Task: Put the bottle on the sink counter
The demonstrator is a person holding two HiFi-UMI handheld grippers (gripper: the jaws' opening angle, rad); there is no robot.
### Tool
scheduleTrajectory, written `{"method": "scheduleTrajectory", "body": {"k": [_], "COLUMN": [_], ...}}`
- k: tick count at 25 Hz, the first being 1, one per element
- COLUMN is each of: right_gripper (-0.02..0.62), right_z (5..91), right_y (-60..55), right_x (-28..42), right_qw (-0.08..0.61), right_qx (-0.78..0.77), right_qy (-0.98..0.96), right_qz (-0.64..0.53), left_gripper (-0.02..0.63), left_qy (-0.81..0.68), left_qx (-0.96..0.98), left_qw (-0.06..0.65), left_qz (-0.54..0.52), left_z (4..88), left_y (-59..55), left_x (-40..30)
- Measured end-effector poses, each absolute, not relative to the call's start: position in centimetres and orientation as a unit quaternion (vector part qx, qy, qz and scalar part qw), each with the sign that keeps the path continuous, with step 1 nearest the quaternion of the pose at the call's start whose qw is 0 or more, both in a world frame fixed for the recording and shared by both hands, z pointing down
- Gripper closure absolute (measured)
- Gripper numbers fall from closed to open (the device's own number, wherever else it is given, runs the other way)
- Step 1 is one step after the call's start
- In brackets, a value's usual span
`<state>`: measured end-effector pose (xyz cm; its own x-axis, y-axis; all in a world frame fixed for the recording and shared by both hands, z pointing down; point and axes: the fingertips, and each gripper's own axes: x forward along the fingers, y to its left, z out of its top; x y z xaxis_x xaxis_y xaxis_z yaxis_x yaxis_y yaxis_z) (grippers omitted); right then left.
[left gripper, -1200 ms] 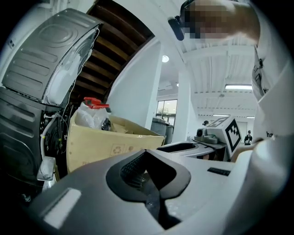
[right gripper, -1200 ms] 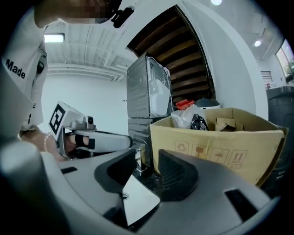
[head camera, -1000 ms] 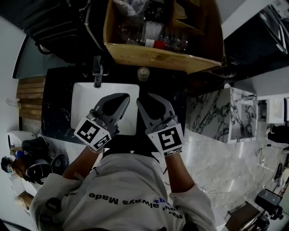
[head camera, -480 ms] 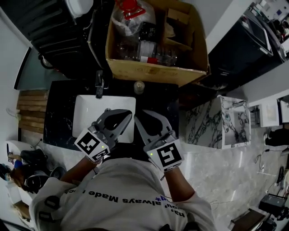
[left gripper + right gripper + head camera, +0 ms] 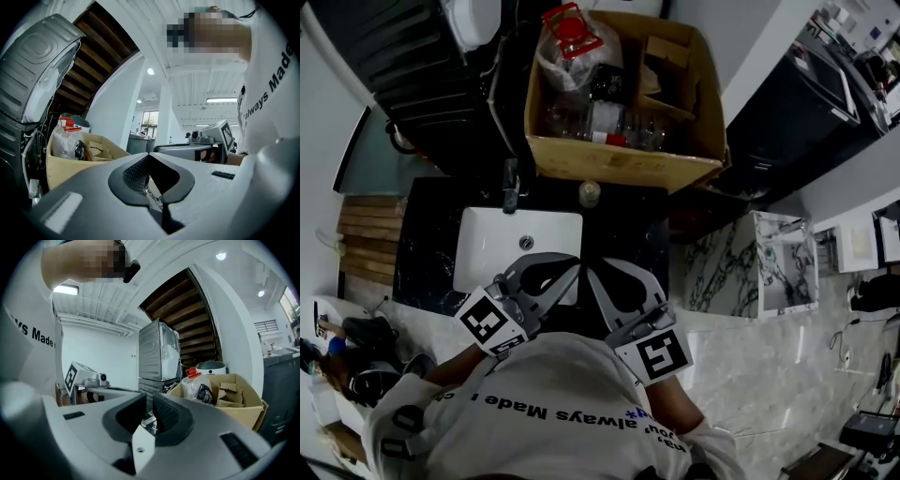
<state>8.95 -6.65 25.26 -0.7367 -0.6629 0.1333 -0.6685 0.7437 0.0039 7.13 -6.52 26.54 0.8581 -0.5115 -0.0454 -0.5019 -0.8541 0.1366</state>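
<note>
A large clear bottle with a red cap (image 5: 565, 42) lies in the cardboard box (image 5: 619, 161) behind the sink, with several smaller bottles (image 5: 609, 122) beside it. The same bottle (image 5: 65, 138) shows in the left gripper view, and the bottle (image 5: 192, 383) shows in the right gripper view. Both grippers hang close to the person's chest, over the front edge of the black sink counter (image 5: 628, 225). My left gripper (image 5: 572, 267) is shut and holds nothing. My right gripper (image 5: 592, 272) is shut too, also empty.
A white basin (image 5: 502, 246) with a dark faucet (image 5: 512, 183) is set in the counter's left part. A small round object (image 5: 590, 192) stands on the counter below the box. A marble-patterned panel (image 5: 741, 262) stands to the right. A grey appliance (image 5: 159, 352) rises behind the box.
The head view has shifted, so more of the box shows. Both grippers have drawn back toward the person's torso, lower in the frame.
</note>
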Motion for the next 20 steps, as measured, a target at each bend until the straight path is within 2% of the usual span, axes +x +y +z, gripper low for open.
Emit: {"method": "scheduleTrajectory", "body": {"k": [20], "right_gripper": [0.555], "right_z": [24.65], "right_y": [-5.68], "right_x": [8.31], "right_qw": [0.067], "right_qx": [0.356], "right_qy": [-0.932], "right_qz": [0.013], "left_gripper": [0.603], "left_qy": [-0.263], "left_qx": [0.962], "left_qw": [0.05], "left_qz": [-0.043], "left_z": [25.79], "left_y": [-5.73], "left_x": [6.69]}}
